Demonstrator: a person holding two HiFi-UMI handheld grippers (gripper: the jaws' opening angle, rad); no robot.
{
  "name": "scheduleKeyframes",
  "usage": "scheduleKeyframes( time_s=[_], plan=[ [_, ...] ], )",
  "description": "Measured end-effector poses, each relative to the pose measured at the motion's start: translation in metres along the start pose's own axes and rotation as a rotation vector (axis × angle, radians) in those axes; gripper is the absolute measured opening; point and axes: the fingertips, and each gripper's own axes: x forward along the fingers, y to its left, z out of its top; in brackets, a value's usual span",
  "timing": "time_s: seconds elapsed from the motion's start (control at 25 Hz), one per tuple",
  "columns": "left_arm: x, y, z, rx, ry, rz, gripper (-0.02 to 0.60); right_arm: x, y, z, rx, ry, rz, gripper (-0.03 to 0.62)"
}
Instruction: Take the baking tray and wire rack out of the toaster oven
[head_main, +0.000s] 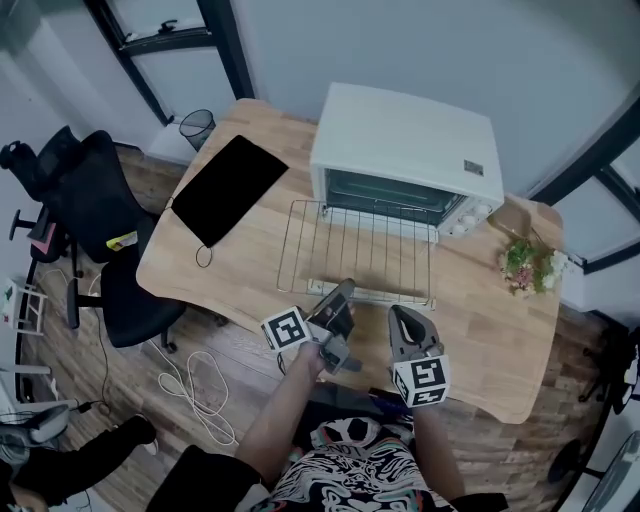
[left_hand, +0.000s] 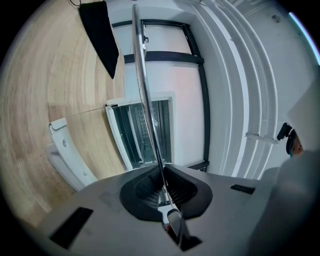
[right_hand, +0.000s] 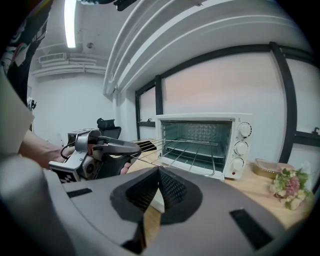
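Gripping the near edge of the wire rack (head_main: 355, 250), the left gripper (head_main: 345, 288) has its jaws clamped on one thin rim wire, which runs straight out between them. The rack stretches away from this gripper over the wooden table (head_main: 480, 320), with its far edge at the open front of the white toaster oven (head_main: 410, 140). The right gripper (head_main: 398, 312) is just beside the rack's near edge, to the right of the left gripper, its jaws pressed together with nothing between them.
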Motion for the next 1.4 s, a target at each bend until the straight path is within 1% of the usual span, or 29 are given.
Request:
scheduleKeyframes(
  time_s=[0.08, 0.24, 0.36, 0.52, 0.64, 0.84, 1.2, 1.4],
  plan=[
    [-0.005, 0.002, 0.002, -0.012, -0.018, 0.005, 0.015, 0.003, 0.004, -0.001, -0.005, 0.003, 0.015, 0.0],
    [-0.018, 0.006, 0.011, -0.011, -0.054, 0.02, 0.015, 0.01, 0.012, -0.002, -0.016, 0.009, 0.041, 0.0],
    [-0.032, 0.014, 0.017, 0.009, -0.076, 0.052, 0.015, 0.013, 0.02, -0.005, -0.02, 0.019, 0.065, 0.001],
    [-0.045, 0.019, 0.027, -0.033, -0.134, 0.049, 0.015, 0.021, 0.028, -0.008, -0.026, 0.033, 0.095, 0.0],
    [-0.055, 0.024, 0.033, -0.048, -0.171, 0.057, 0.015, 0.024, 0.032, -0.01, -0.035, 0.041, 0.113, 0.0],
    [-0.072, 0.03, 0.046, -0.024, -0.211, 0.084, 0.015, 0.031, 0.039, -0.012, -0.045, 0.049, 0.142, 0.0],
    [-0.099, 0.037, 0.073, -0.026, -0.302, 0.113, 0.015, 0.042, 0.047, -0.016, -0.054, 0.07, 0.18, 0.0],
    [-0.115, 0.047, 0.085, -0.013, -0.337, 0.144, 0.015, 0.049, 0.049, -0.018, -0.056, 0.083, 0.194, 0.0]
  ],
)
